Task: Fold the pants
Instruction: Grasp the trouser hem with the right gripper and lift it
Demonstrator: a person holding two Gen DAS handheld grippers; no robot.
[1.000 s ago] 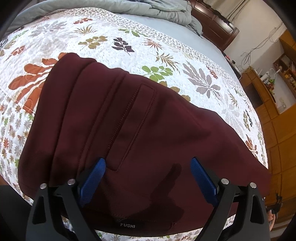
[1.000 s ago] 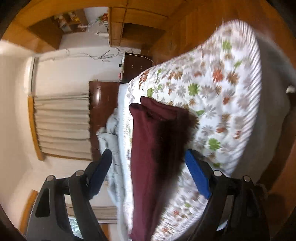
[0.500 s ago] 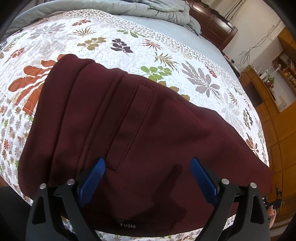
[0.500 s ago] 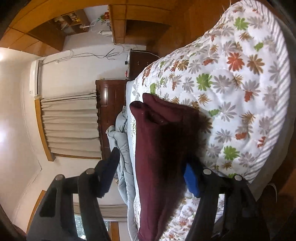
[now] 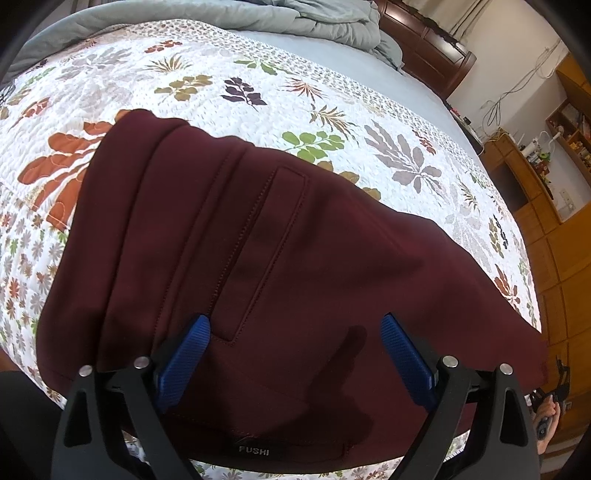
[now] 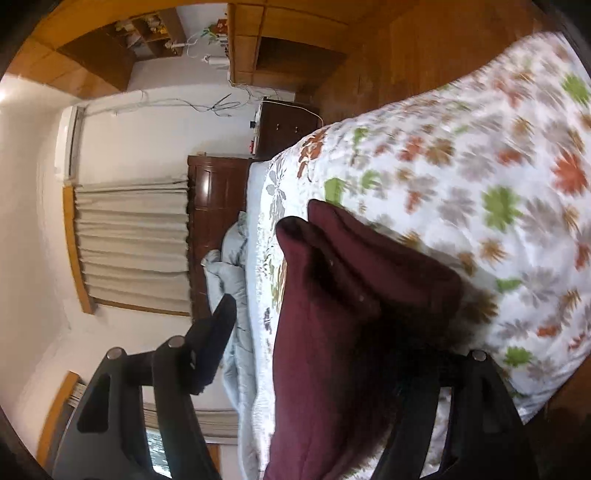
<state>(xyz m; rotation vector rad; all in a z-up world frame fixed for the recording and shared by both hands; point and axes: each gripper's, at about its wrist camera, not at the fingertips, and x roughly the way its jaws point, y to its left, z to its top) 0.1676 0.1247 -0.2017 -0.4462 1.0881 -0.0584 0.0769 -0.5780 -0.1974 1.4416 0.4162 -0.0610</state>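
Observation:
Dark maroon pants (image 5: 258, 258) lie folded lengthwise on the floral quilt (image 5: 221, 92), back pocket up, waistband label near the camera. My left gripper (image 5: 295, 354) is open, hovering just above the waist end with its blue pads (image 5: 184, 354) wide apart. In the right wrist view the pants (image 6: 332, 332) run away from the camera. My right gripper (image 6: 325, 354) is open around their end: one finger (image 6: 210, 343) shows above the cloth, the other is hidden under the fabric edge.
A grey duvet (image 5: 295, 18) is bunched near the dark wooden headboard (image 5: 424, 48). Wooden shelves and cabinets (image 5: 554, 147) stand beyond the bed's right side. The bed edge lies close below the waistband. Curtains (image 6: 129, 240) cover the far wall.
My right gripper has moved in to the pants' end, and one finger has slid under the fabric. The left gripper and the pants have stayed still.

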